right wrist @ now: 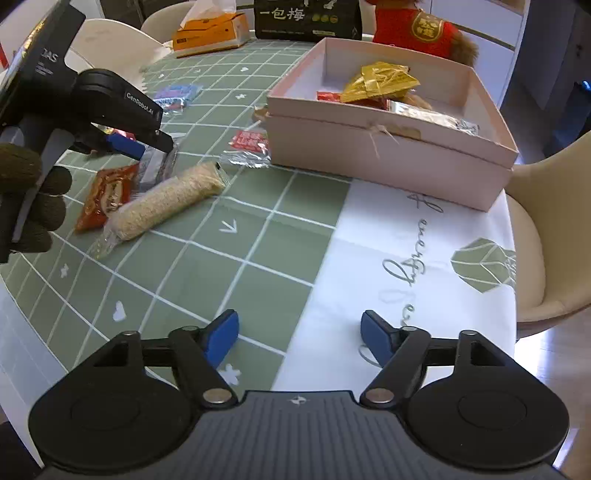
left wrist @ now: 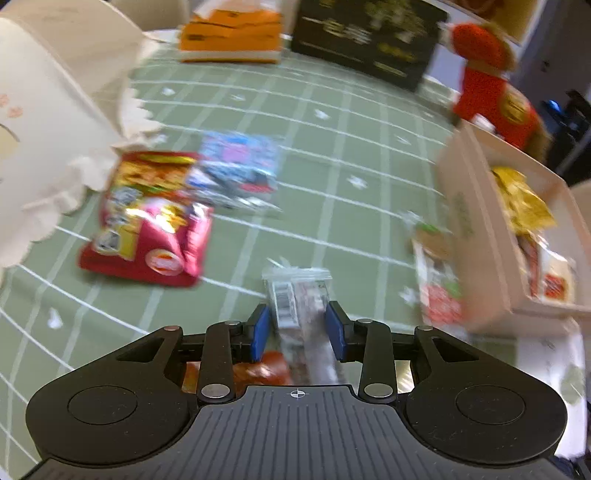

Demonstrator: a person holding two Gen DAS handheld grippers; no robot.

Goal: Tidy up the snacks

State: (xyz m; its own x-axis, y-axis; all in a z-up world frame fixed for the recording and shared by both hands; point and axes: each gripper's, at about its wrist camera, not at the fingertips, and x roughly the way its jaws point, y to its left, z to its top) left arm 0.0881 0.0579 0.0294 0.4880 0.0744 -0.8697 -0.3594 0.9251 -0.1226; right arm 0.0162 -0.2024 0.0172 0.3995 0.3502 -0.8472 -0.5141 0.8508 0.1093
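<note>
My left gripper (left wrist: 298,328) is shut on a clear-wrapped snack packet with a barcode (left wrist: 297,306), its blue pads on both sides; the right wrist view shows it (right wrist: 147,147) holding that packet (right wrist: 157,162) low over the table. A rice-cracker roll (right wrist: 166,201) and an orange-red packet (right wrist: 105,194) lie beside it. The pink box (right wrist: 388,147) holds a gold packet (right wrist: 376,83) and other snacks. My right gripper (right wrist: 299,338) is open and empty above the tablecloth.
A red snack bag (left wrist: 147,221) and a blue-purple packet (left wrist: 236,170) lie at left. A red-white packet (right wrist: 249,142) lies by the box. Orange tissue box (right wrist: 208,33), black box (right wrist: 306,18), red plush toy (right wrist: 417,29) stand at the back. A chair (right wrist: 546,229) is at right.
</note>
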